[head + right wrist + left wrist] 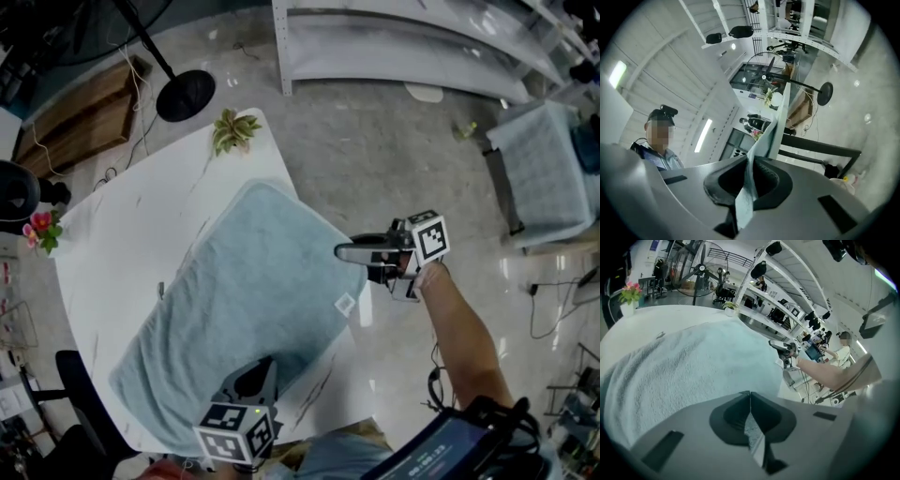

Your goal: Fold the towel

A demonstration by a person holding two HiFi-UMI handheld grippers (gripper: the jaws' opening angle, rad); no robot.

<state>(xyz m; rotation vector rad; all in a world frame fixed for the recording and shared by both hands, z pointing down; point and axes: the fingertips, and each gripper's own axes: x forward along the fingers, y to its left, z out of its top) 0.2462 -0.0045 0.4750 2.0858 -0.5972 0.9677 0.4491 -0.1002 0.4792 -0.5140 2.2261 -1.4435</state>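
Observation:
A light blue towel point(244, 300) lies spread flat on the white table point(122, 225), with a small white label point(345, 304) near its right corner. My left gripper point(265, 367) is at the towel's near edge. In the left gripper view its jaws point(750, 393) are pressed together with towel point(693, 366) pinched between them. My right gripper point(342, 251) is at the towel's right corner, past the table's edge. In the right gripper view it point(751, 158) is shut on a thin strip of the towel point(764, 140), which rises edge-on from between the pads.
A small potted plant point(234, 129) stands at the table's far corner and pink flowers point(41, 230) at its left edge. A fan base point(186, 95) and metal shelving point(403, 47) stand beyond. A grey chair point(544, 173) is at the right and a black chair point(80, 394) at the near left.

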